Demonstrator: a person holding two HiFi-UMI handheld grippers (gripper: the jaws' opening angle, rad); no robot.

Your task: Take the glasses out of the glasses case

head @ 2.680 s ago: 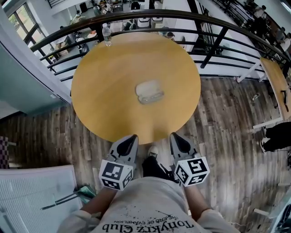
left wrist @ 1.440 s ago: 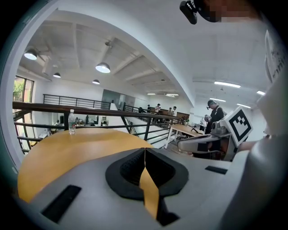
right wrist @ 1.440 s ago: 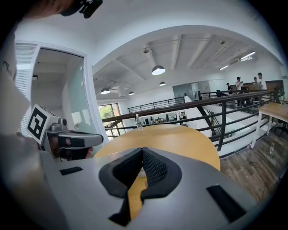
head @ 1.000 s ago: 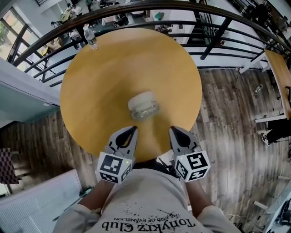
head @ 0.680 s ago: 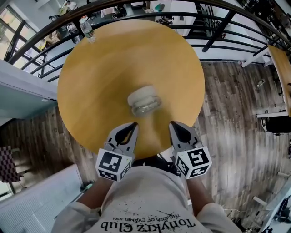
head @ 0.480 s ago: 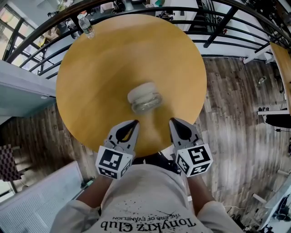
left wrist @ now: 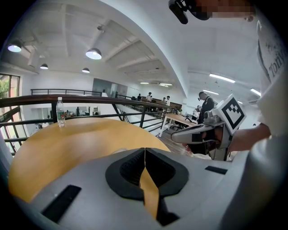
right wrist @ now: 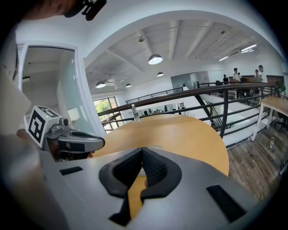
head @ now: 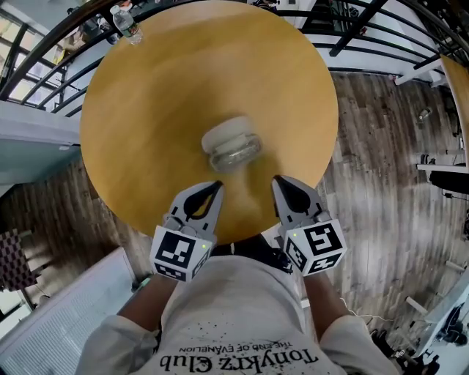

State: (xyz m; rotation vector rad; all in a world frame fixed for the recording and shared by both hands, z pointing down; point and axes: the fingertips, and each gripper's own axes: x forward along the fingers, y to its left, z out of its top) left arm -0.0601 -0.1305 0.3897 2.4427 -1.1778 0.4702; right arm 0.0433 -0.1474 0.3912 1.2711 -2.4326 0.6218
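A pale, translucent glasses case (head: 231, 144) lies closed near the middle of the round wooden table (head: 146, 110). The glasses themselves cannot be made out. My left gripper (head: 214, 187) hovers over the table's near edge, just short of the case and to its left, with its jaws shut on nothing (left wrist: 144, 151). My right gripper (head: 278, 181) is level with it, to the case's right, also shut and holding nothing (right wrist: 142, 151). Neither touches the case.
A water bottle (head: 126, 22) stands at the table's far left edge, beside a black railing (head: 44, 44) that curves round the table's far side. Wooden floor (head: 381, 161) lies to the right, with another table's edge (head: 460, 88) beyond.
The table and case have drawn nearer in the head view. Both grippers, earlier short of the table's edge, now reach over it. Their jaws stay shut.
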